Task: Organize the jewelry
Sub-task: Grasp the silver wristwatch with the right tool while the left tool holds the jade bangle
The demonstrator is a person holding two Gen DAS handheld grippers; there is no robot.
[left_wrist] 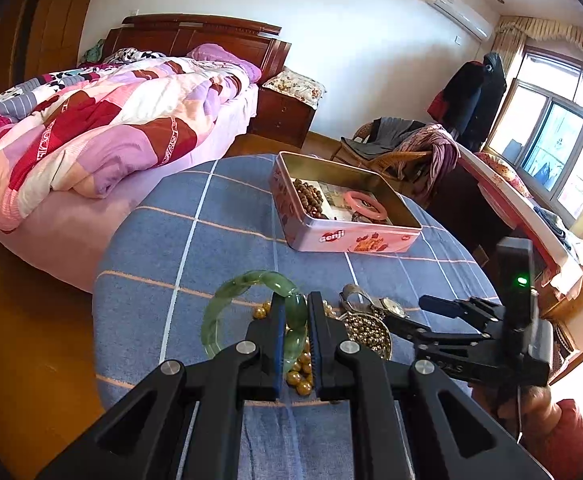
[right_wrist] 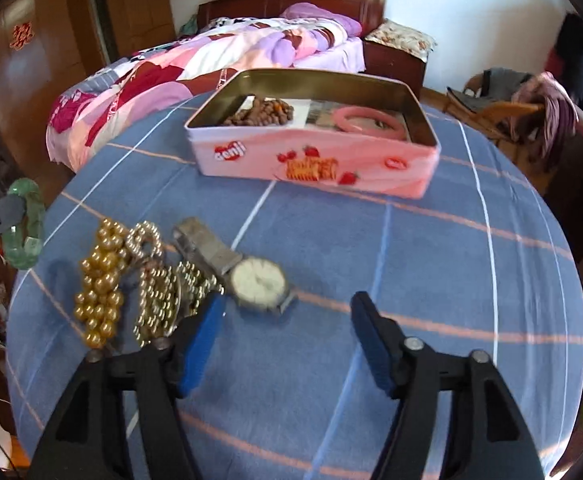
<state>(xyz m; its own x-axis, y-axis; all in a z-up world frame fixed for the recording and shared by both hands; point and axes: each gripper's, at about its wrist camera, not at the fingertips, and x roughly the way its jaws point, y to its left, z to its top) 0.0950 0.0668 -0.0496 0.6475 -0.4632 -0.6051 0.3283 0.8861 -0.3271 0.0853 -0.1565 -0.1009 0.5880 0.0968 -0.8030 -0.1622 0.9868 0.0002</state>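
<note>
My left gripper (left_wrist: 296,304) is shut on a green jade bangle (left_wrist: 251,280), held just above the blue checked tablecloth (left_wrist: 211,240). Beneath it lie gold pearl beads (left_wrist: 301,376), a heap of small metallic beads (left_wrist: 367,334) and a wristwatch (left_wrist: 391,306). In the right wrist view my right gripper (right_wrist: 287,304) stands open over the cloth, its left fingertip beside the watch (right_wrist: 257,284) and nothing between its pads. The gold beads (right_wrist: 99,284) and the bead chain (right_wrist: 155,292) lie left of it. The pink tin (right_wrist: 311,152) behind holds brown beads (right_wrist: 263,114) and a pink bangle (right_wrist: 367,120).
The round table's edge (right_wrist: 571,300) drops off on all sides. A bed with a patchwork quilt (left_wrist: 103,128) lies behind the table on the left, with a nightstand (left_wrist: 283,116) beside it. A wicker chair piled with clothes (left_wrist: 403,148) and a window (left_wrist: 551,148) are at the right.
</note>
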